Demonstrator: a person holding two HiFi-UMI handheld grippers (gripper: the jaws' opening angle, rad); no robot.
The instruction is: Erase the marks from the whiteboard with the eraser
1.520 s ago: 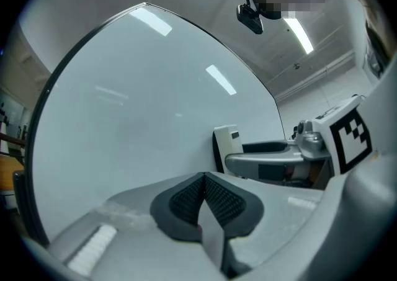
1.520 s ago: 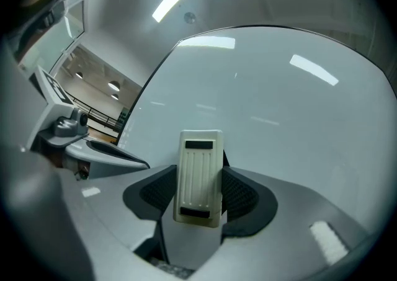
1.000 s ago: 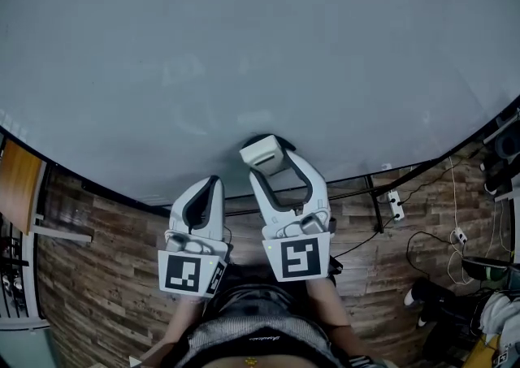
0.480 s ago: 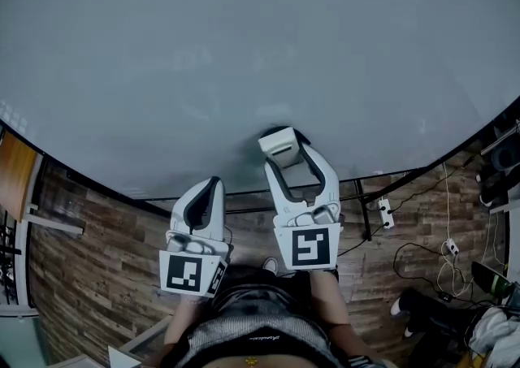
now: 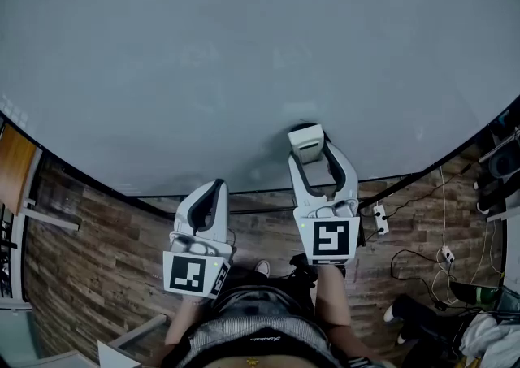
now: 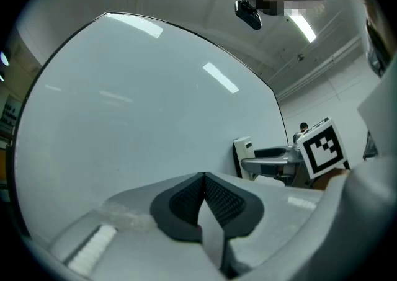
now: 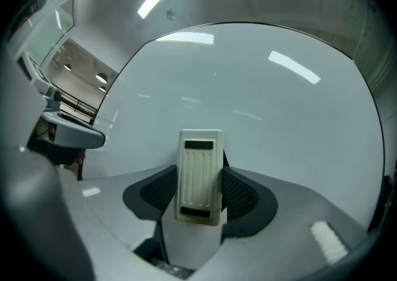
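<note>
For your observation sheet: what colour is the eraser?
Cream-white eraser, best seen in the right gripper view.

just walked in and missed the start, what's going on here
A person faces a whiteboard with a gripper in each hand. The right gripper is clamped on a cream eraser, held up at the board's lower part; contact can't be told. The left gripper is shut, empty and lower down. No clear marks show.
</note>
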